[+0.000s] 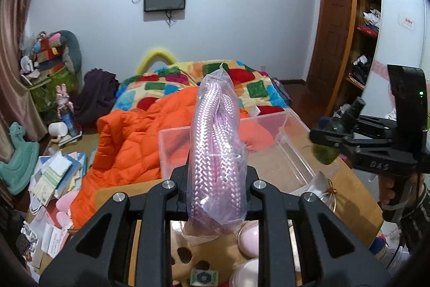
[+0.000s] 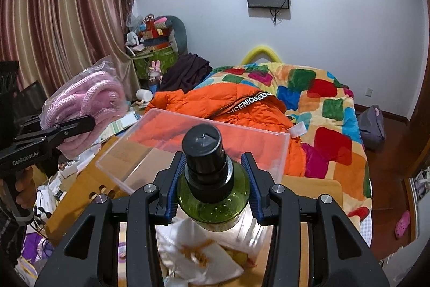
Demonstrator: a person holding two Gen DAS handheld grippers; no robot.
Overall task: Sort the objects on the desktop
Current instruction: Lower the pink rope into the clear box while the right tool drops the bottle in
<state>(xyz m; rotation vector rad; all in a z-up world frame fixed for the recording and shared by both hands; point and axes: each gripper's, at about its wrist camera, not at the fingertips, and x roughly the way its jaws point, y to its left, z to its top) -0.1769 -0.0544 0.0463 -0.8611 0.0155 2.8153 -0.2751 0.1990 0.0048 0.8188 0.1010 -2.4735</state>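
Note:
My left gripper [image 1: 217, 187] is shut on a clear bag of pink braided rope [image 1: 216, 141] and holds it upright above the desk; the bag also shows in the right wrist view [image 2: 86, 101]. My right gripper [image 2: 213, 187] is shut on a green bottle with a black cap [image 2: 212, 179], held in the air; in the left wrist view the bottle [image 1: 326, 152] is at the right. A clear plastic box [image 1: 293, 149] stands open on the brown desk ahead of both grippers; it also shows in the right wrist view [image 2: 150, 149].
A white drawstring pouch [image 2: 199, 254] lies on the desk [image 2: 317, 187] under the bottle. Pink round items [image 1: 250, 238] lie below the rope bag. Papers and books [image 1: 53, 179] are piled at the left. A bed with an orange jacket [image 2: 242, 109] lies beyond.

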